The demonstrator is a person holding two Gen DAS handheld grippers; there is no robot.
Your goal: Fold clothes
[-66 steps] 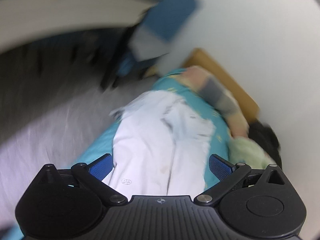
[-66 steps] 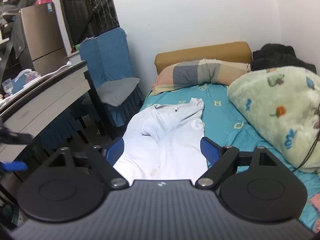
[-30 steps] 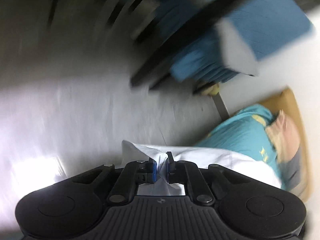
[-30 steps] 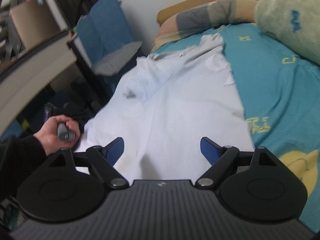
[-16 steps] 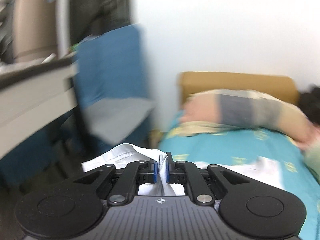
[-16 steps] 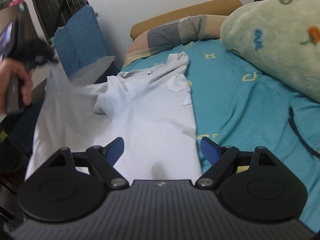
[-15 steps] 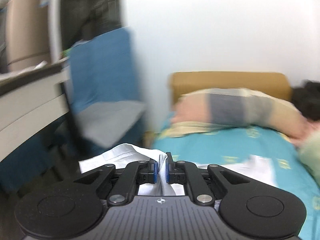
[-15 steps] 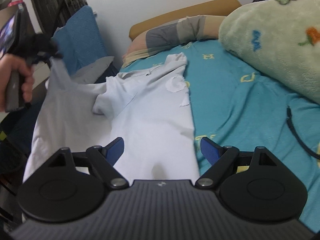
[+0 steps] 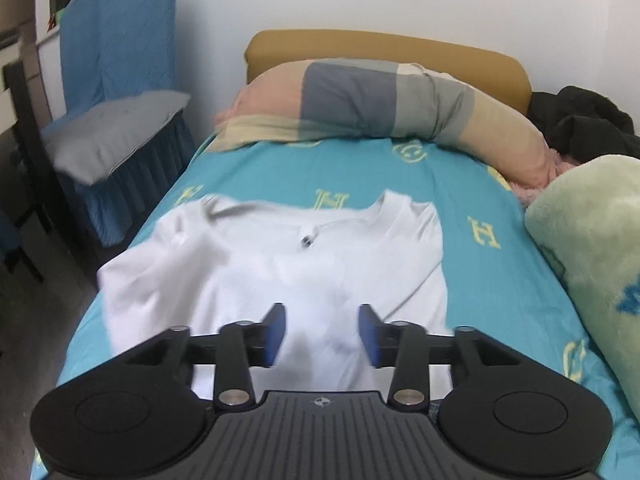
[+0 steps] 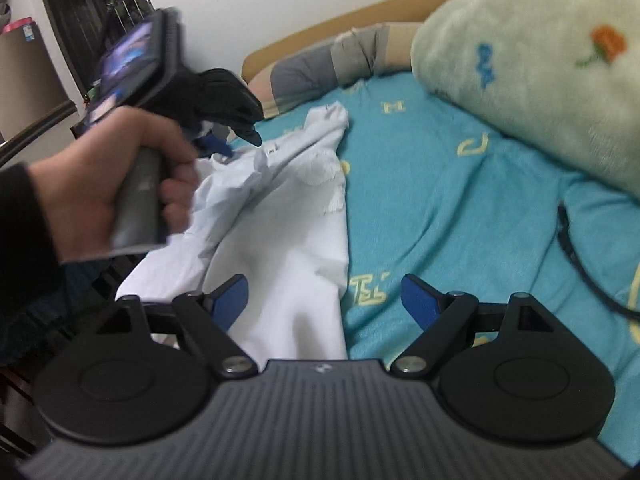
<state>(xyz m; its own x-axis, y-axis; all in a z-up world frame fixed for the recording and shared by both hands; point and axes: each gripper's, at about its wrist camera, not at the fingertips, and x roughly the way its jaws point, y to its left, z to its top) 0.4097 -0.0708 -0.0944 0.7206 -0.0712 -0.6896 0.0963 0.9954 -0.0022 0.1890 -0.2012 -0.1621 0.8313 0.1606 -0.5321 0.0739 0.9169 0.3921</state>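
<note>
A white T-shirt (image 9: 280, 272) lies on the teal bed sheet (image 9: 360, 172), its collar toward the pillow. My left gripper (image 9: 322, 334) is open just above the shirt's middle, with nothing between its blue pads. In the right wrist view the shirt (image 10: 296, 232) lies rumpled, and the hand-held left gripper (image 10: 224, 142) hovers over its far part. My right gripper (image 10: 325, 302) is open and empty above the shirt's near right edge.
A striped pillow (image 9: 380, 104) and a tan headboard (image 9: 384, 48) lie at the far end. A green fleece blanket (image 10: 540, 64) is on the right. A black cable (image 10: 580, 264) lies on the sheet. A blue covered chair (image 9: 116, 92) stands left of the bed.
My left gripper carried a pinched fold of the shirt up over the bed, then opened and let it go. The shirt now lies folded over. My right gripper stayed open and shifted closer.
</note>
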